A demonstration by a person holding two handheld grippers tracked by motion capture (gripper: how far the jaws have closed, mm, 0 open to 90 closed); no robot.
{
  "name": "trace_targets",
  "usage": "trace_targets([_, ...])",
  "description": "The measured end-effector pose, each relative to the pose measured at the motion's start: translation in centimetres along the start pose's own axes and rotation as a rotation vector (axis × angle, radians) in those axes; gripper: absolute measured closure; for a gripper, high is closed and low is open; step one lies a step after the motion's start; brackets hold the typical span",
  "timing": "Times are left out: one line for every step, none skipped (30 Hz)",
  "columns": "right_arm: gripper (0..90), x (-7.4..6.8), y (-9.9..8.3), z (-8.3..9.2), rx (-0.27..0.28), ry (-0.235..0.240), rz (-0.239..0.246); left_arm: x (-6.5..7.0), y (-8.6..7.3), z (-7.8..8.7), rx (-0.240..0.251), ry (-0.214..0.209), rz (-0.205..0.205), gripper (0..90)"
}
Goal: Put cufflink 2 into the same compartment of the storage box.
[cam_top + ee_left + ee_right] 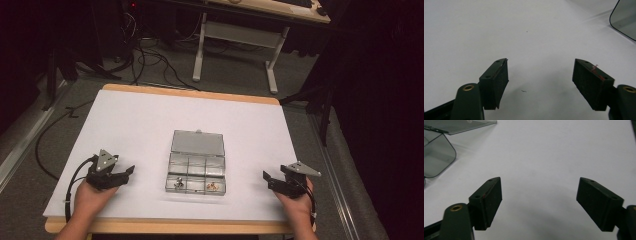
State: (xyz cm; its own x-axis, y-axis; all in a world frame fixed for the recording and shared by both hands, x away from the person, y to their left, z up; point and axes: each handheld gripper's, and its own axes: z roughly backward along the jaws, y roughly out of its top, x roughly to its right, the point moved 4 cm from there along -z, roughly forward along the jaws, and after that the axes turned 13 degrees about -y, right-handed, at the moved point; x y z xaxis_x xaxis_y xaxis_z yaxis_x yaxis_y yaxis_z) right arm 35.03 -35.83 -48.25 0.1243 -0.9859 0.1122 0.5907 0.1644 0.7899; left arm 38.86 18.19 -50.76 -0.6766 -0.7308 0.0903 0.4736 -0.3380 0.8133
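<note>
Okay, both my grippers sit on the white table [125, 130], one each side of the clear compartment box [196, 172], neither touching it.

My left gripper [125, 172] is near the front-left part of the table, held in my left hand [90, 197], jaws aimed toward the box. Jaws stand wide apart, nothing between them. In the left gripper view the two black pads [496, 82] frame bare white tabletop, and a rounded corner of the box [624, 20] sits at the upper right, well apart from the pads. One small dark speck [524, 91] lies on the table between the jaws.

My right gripper [267, 179] is near the front-right, in my right hand [297, 205], jaws also aimed in at the box. Jaws spread wide, empty. In the right gripper view the pads [489, 200] again frame bare table, with the box's corner [437, 157] and the edge of its lid [461, 126] at the upper left, apart from the jaws.

Box is at the table's middle, a bit toward my side. Its lid [198, 142] is swung open, lying back on the far side. Base is split into six compartments, two rows of three. Near-left compartment holds a small silvery item [178, 184], near-right one a small gold-orange item [213, 186]; too small to say what they are. Other compartments look bare, can't tell for sure.

Cables [75, 182] trail from each gripper back toward me.
</note>
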Motion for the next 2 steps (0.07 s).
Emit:
trace_targets([17.8,-0.21,0.13,-0.12,0.001,0.002,0.012,0.01,0.01,0.01,0.0,0.002,-0.002,27.7])
trace_targets([17.2,-0.4,0.17,-0.18,0.001,-0.002,0.024,0.02,0.01,0.01,0.001,0.003,-0.003,26.4])
